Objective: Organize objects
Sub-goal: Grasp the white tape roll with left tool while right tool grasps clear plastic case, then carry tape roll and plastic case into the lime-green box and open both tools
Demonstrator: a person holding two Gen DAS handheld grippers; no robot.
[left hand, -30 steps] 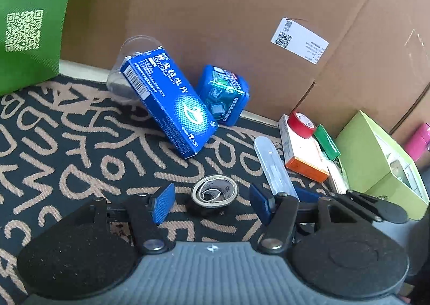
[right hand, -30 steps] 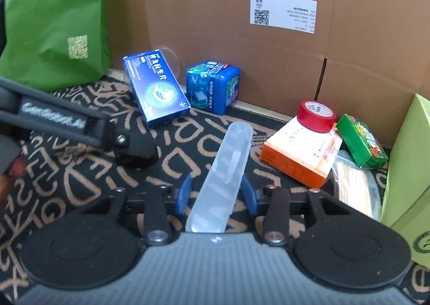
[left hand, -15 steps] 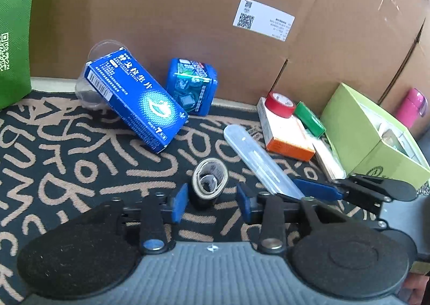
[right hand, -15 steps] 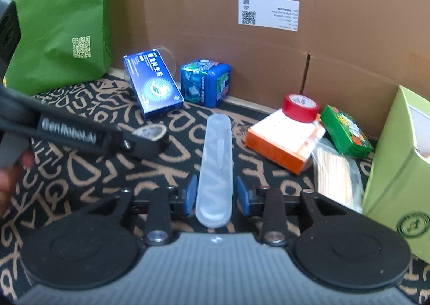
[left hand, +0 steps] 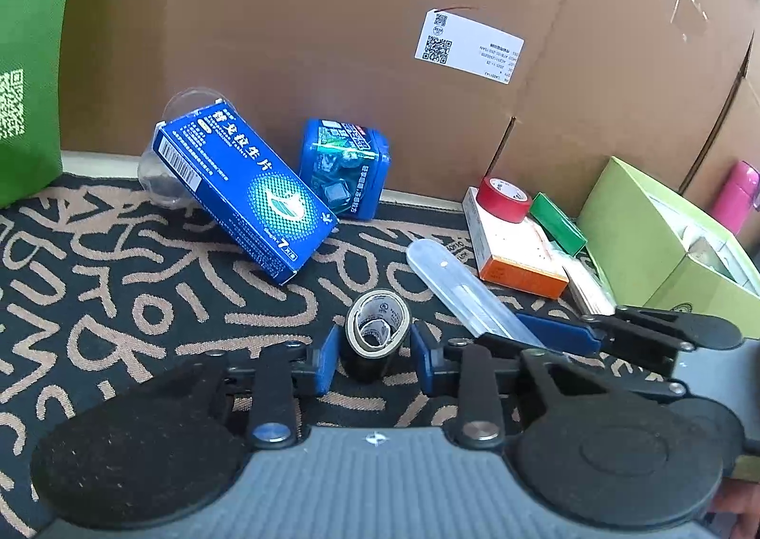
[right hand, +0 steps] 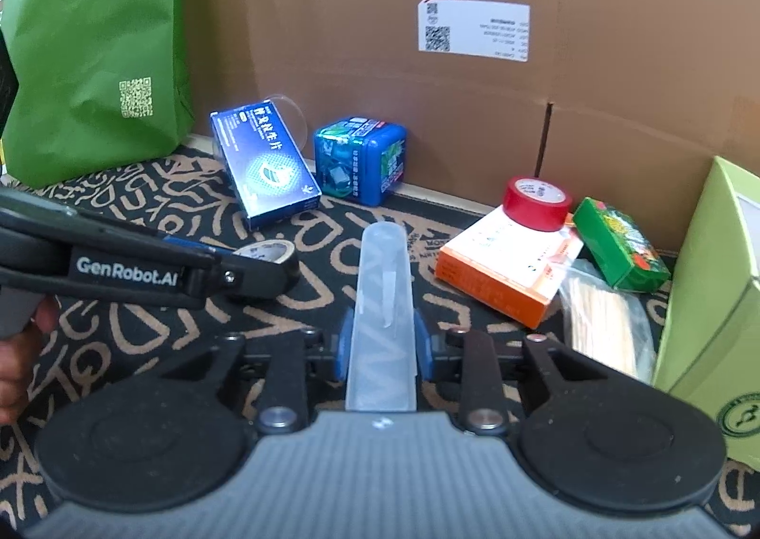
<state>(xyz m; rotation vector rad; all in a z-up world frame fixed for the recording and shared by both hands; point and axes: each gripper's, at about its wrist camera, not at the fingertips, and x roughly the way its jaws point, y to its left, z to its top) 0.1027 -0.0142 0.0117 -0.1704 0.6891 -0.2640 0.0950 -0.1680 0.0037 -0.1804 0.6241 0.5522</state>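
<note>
My left gripper [left hand: 374, 357] is shut on a black tape roll [left hand: 375, 335], held just above the patterned mat. The roll also shows in the right wrist view [right hand: 268, 260], behind the left gripper's arm [right hand: 128, 270]. My right gripper [right hand: 382, 342] is shut on a clear plastic case [right hand: 382, 306] that points forward along the fingers. In the left wrist view the case [left hand: 463, 292] sticks out to the left of the right gripper's blue fingers [left hand: 555, 332].
A blue medicine box [right hand: 263, 168] leans on a clear cup, with a blue cube box [right hand: 361, 159] beside it, at the cardboard wall. A red tape roll [right hand: 536, 202] lies on an orange box [right hand: 503, 261], by a green pack [right hand: 620, 244]. A light green box [right hand: 712, 297] stands right, a green bag [right hand: 95, 40] left.
My left gripper has closed its fingers onto the black tape roll and raised it. My right gripper has drawn back from the wall, holding the clear case.
</note>
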